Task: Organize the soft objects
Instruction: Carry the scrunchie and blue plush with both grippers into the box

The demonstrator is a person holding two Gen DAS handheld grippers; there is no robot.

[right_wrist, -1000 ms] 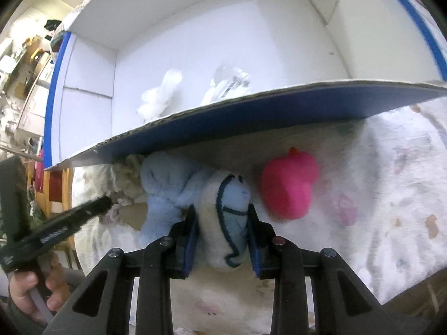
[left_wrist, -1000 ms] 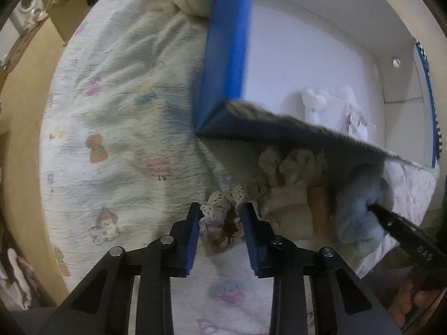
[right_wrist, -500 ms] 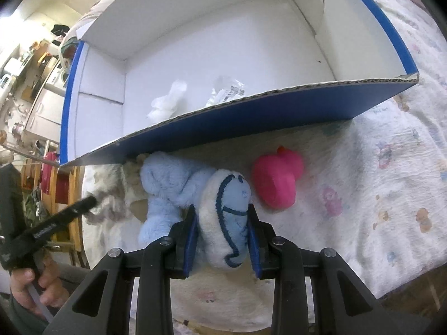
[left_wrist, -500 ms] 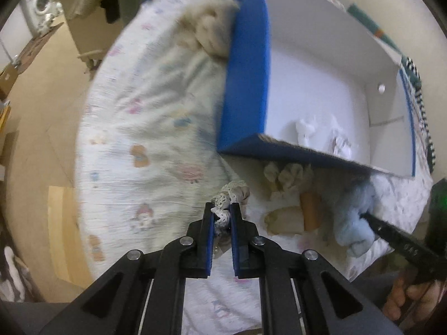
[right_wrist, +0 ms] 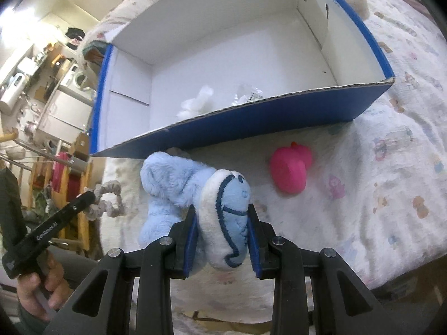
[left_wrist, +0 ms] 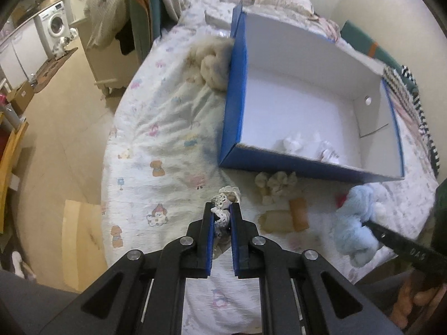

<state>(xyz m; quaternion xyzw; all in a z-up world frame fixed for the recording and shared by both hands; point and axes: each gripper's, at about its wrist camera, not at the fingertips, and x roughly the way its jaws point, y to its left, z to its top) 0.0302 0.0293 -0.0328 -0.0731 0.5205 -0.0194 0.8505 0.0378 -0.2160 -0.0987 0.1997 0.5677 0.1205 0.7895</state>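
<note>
Blue-padded left gripper [left_wrist: 222, 215] pinches a lacy scrunchie [left_wrist: 223, 205] above the quilt [left_wrist: 156, 139]. Right gripper [right_wrist: 222, 217], angled boxward, clamps the blue plush [right_wrist: 195, 192].

Box [left_wrist: 233, 128] near wall blocks; open top passable.

The left claw [left_wrist: 222, 216] closed on the lace scrunchie [left_wrist: 223, 203] and lifted it off the bedspread [left_wrist: 156, 145].

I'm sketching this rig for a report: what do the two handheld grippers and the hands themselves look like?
Both the left gripper and right gripper have angular matte black frames with silver round bolts and flat blue-lined jaws. White lettering runs along each black side bar. The bare left hand shows below a dark sleeve.
</note>
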